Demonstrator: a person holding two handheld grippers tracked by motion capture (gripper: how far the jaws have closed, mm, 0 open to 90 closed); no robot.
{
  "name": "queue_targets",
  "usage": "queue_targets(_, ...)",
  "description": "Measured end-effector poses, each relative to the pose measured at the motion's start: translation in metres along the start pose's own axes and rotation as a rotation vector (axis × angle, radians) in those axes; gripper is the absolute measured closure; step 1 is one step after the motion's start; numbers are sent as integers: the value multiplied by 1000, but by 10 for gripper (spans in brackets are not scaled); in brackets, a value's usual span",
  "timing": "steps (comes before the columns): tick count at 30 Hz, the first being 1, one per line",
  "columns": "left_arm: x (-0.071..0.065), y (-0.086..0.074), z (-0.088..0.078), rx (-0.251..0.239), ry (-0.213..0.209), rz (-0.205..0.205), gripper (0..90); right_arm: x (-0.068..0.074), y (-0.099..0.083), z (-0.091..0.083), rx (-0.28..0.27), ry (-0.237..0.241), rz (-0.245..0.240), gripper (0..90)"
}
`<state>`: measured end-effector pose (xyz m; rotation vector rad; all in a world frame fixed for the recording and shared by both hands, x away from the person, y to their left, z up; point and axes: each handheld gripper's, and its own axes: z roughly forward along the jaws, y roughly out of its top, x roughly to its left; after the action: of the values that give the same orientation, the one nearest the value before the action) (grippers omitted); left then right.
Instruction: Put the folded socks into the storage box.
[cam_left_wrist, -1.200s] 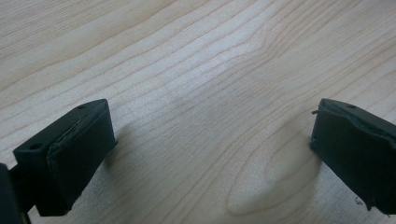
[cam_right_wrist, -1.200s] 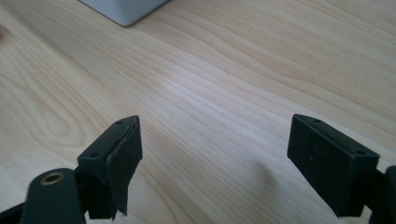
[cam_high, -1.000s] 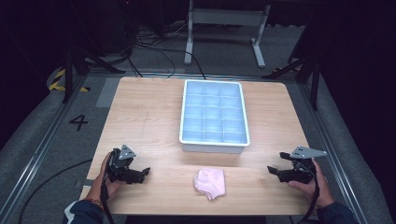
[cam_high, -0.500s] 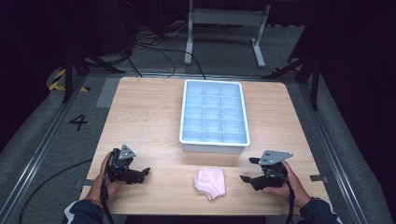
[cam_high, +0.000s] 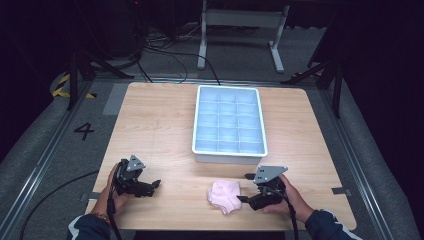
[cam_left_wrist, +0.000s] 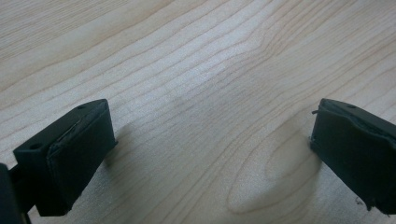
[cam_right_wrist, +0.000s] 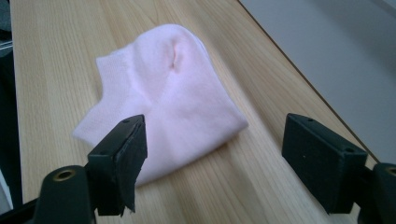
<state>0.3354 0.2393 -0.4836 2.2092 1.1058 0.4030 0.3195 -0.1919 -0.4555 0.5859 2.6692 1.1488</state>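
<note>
Pink and crumpled, a small cotton sock (cam_high: 224, 195) is lying near the front edge of the light wooden table (cam_high: 155, 125), just ahead of the right gripper (cam_high: 244, 188), whose jaws are gaping wide around nothing; the left gripper (cam_high: 153, 184) is resting well apart, jaws spread over bare wood.

Pink sock (cam_high: 224, 195) (cam_right_wrist: 163, 100): pale, folded flat on wood, lower centre of high view, just below white tray (cam_high: 229, 156); centre-left in right gripper view.
</note>
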Motion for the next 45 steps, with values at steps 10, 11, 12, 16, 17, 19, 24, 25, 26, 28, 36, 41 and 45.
queue_targets(10, 1, 0, 0, 3, -3, 15, 0, 15, 19, 26, 16, 39, -52, 230)
queue_targets(11, 1, 0, -1, 4, -4, 12, 0, 16, 20, 29, 26, 33, -54, 229)
queue_targets(12, 1, 0, -1, 4, -4, 13, 0, 15, 20, 32, 29, 40, -53, 229)
queue_targets(16, 1, 0, -1, 4, -4, 12, 0, 14, 20, 38, 51, 27, -54, 208)
queue_targets(17, 1, 0, -1, 4, -3, 12, 0, 12, 19, 39, 55, 33, -44, 201)
queue_targets(19, 1, 0, 0, 3, -6, 12, 0, 9, 17, 41, 57, 35, -30, 172)
queue_targets(24, 1, 0, -1, 4, -3, 12, 0, 5, 14, 44, 59, 60, 4, 158)
queue_targets(25, 1, 0, -1, 5, -4, 12, 0, 4, 13, 45, 60, 64, 3, 173)
queue_targets(26, 1, 0, -1, 4, -3, 12, 0, 4, 13, 44, 58, 74, 2, 211)
queue_targets(28, 1, 0, -1, 4, -3, 11, 0, 5, 12, 44, 54, 89, 2, 245)
queue_targets(36, 1, 0, -1, 2, -3, 9, 0, 8, 14, 41, 60, 156, -32, 503)
queue_targets(41, 1, 0, -1, 2, -3, 9, 0, 9, 14, 40, 61, 210, -43, 680)
queue_targets(45, 1, 0, -1, 3, -4, 12, 0, 9, 14, 39, 58, 212, -46, 703)
